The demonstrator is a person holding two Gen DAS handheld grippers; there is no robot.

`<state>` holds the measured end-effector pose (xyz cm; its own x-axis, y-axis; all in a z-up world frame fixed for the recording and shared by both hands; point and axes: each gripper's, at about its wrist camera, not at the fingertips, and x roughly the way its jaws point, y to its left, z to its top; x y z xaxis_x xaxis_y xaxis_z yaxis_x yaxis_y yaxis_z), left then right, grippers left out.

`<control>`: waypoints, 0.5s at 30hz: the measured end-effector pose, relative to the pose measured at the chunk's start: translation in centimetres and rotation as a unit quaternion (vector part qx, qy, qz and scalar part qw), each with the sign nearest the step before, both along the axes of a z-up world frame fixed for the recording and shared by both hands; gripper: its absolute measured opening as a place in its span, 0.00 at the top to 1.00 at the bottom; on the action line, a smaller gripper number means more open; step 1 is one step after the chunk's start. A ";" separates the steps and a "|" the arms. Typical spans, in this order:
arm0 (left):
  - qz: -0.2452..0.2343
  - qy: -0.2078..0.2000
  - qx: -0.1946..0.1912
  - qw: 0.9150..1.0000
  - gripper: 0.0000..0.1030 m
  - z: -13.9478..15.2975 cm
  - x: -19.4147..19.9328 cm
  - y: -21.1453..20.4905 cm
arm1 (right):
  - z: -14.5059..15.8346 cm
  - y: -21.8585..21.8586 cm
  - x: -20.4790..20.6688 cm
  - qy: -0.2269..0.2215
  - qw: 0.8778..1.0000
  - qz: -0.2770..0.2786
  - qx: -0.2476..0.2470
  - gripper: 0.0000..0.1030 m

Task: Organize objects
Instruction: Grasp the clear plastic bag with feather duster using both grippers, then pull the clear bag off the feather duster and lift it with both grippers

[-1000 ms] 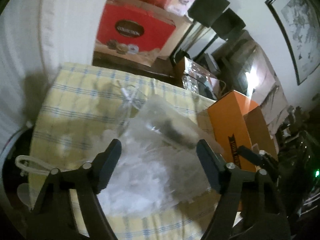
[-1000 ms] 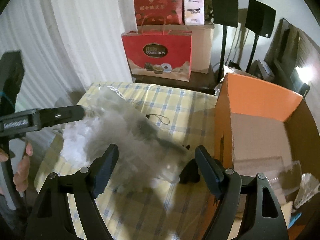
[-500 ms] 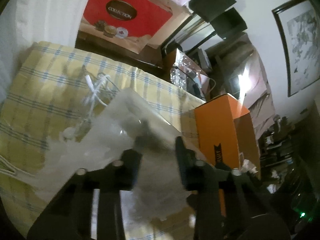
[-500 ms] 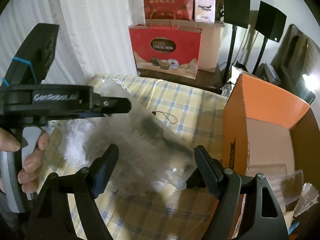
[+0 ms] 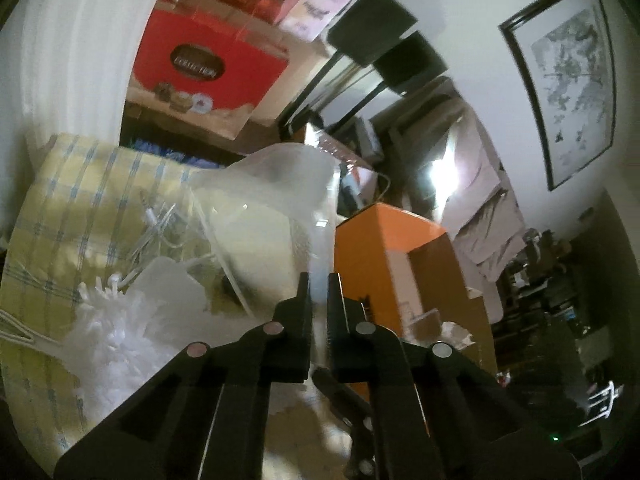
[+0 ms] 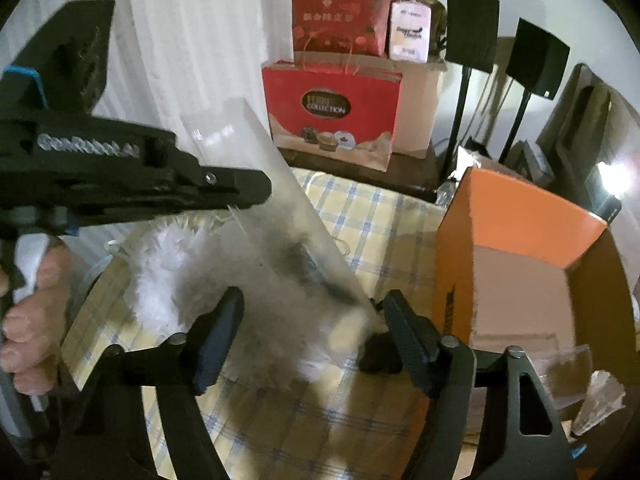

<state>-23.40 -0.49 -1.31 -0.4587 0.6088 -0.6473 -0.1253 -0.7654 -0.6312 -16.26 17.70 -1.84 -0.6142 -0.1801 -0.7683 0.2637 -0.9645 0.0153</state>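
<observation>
Left gripper (image 5: pixel 318 292) clamped on clear plastic bag (image 5: pixel 276 200), lifted at frame center above checkered tablecloth (image 5: pixel 80 208). Right gripper (image 6: pixel 312 320) jaws apart, low center, near white fluffy duster (image 6: pixel 168 264). Orange box (image 6: pixel 516 216) right.

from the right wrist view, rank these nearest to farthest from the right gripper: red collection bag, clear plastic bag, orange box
From the right gripper:
1. clear plastic bag, just ahead of the fingers, lifted over the checked cloth by the left gripper.
2. orange box, off to the right.
3. red collection bag, at the back by the curtain.
</observation>
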 end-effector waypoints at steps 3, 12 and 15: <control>-0.004 0.010 0.000 1.000 0.95 1.6 0.6 0.5 | 0.7 -0.1 0.2 0.008 1.000 -0.001 0.000 0.48; -0.016 0.015 -0.008 1.000 0.95 4.4 2.3 1.9 | 2.2 0.3 1.2 0.028 0.999 -0.016 -0.029 0.77; -0.021 0.022 -0.015 0.999 0.94 5.2 2.8 2.7 | 2.7 1.1 1.6 0.022 0.998 -0.019 -0.050 0.82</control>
<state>-20.60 2.26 3.94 -0.4609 0.6088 -0.6457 -0.1849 -0.7775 -0.6011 -14.63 18.79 0.84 -0.6553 -0.2299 -0.7196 0.2292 -0.9682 0.1005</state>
